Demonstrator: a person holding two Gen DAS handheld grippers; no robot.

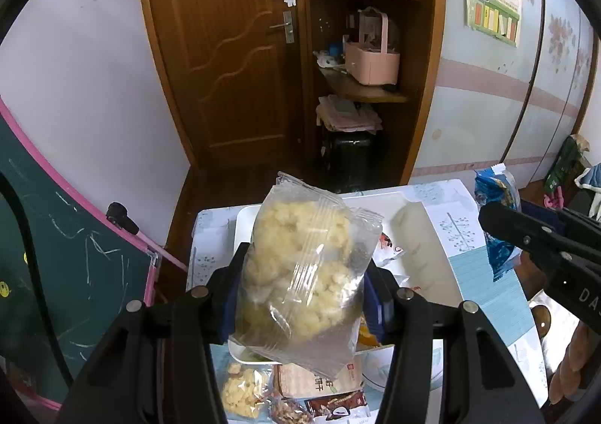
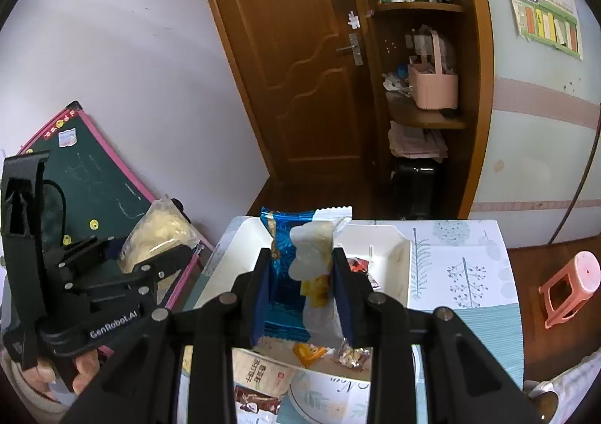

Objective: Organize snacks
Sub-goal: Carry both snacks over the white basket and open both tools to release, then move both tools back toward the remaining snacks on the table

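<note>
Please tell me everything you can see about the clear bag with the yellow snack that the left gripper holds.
The clear bag is a thin, glossy, crinkled plastic pouch with crimped, sealed ends, filled with pale yellow puffed lumps. It is sealed and stands roughly upright, its top leaning a little. The left gripper has its jaws shut on its lower half, one pad on each side, holding it in the air above the white tray. Nothing else touches it.

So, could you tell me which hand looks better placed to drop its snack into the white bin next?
Probably right. The right gripper holds the blue packet just in front of the white bin. In that view the left gripper with its clear bag hangs off to the side, beyond the table edge.
</note>
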